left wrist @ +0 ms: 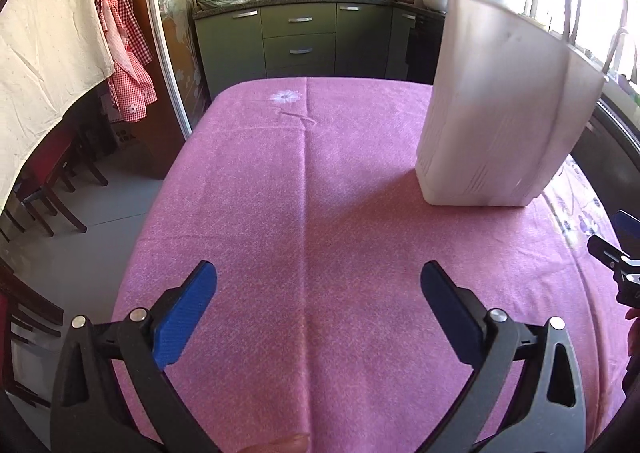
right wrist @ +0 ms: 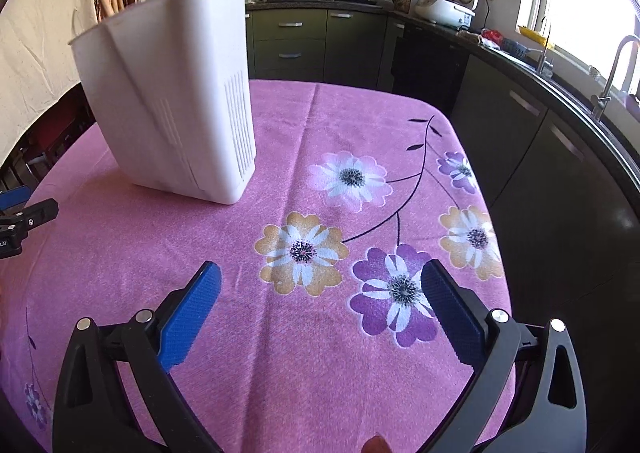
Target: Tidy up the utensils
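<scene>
Left wrist view: both grippers, left gripper point(left wrist: 318, 277) and right gripper point(right wrist: 320, 279), gape wide apart over the pink tablecloth point(left wrist: 300, 213), white holder point(left wrist: 496, 109) standing upright nearby.

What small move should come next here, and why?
Probably none to grasp: both the left hand-held gripper and the right hand-held gripper are open and empty, the white holder stands upright with handles in it, and no loose utensil shows on the pink tablecloth. Draw back.
</scene>
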`<state>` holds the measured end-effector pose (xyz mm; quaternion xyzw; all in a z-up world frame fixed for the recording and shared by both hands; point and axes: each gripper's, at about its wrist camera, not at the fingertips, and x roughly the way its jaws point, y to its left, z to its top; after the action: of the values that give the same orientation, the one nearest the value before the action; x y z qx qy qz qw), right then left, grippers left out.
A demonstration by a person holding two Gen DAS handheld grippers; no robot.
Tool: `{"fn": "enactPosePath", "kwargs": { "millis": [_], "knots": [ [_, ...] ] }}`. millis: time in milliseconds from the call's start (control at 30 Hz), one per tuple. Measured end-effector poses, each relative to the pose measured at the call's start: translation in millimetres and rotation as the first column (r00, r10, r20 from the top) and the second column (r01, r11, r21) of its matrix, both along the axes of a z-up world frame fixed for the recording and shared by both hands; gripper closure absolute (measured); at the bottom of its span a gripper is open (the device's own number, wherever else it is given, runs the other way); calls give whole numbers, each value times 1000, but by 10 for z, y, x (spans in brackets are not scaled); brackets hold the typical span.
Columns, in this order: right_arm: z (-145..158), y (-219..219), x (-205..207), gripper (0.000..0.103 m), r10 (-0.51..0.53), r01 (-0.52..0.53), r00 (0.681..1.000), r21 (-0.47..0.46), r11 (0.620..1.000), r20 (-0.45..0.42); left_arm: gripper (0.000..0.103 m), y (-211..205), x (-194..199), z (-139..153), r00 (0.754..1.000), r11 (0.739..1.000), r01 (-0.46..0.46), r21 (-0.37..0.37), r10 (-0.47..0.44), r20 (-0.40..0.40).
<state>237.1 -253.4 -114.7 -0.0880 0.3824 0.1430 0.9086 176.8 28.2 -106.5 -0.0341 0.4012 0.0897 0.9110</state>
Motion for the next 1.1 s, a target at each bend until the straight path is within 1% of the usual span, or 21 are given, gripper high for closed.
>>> {"fn": "enactPosePath", "kwargs": {
  "millis": [67, 233, 333, 433, 700, 1100],
  "knots": [
    [151, -15, -148, 4, -1, 0, 999, 16, 1000, 43, 6, -58, -112, 130, 999, 1000, 8, 5, -8, 34],
    [494, -63, -499, 4, 14, -24, 994, 89, 996, 112, 6, -196, -376, 436, 993, 999, 20, 25, -23, 118],
    [631, -50, -631, 4, 23, -38, 991, 115, 993, 133, 6, -245, -471, 568, 988, 999, 23, 34, -28, 154],
    [710, -21, -709, 4, 40, -58, 989, 120, 991, 142, 6, -288, -545, 644, 983, 999, 23, 48, -32, 179],
    [818, 4, -814, 4, 56, -78, 986, 138, 987, 159, 6, -294, -599, 700, 981, 999, 26, 40, -33, 191],
    [770, -33, -765, 4, 54, -76, 987, 142, 987, 152, 6, -303, -595, 715, 981, 999, 30, 36, -36, 191]
  ]
}}
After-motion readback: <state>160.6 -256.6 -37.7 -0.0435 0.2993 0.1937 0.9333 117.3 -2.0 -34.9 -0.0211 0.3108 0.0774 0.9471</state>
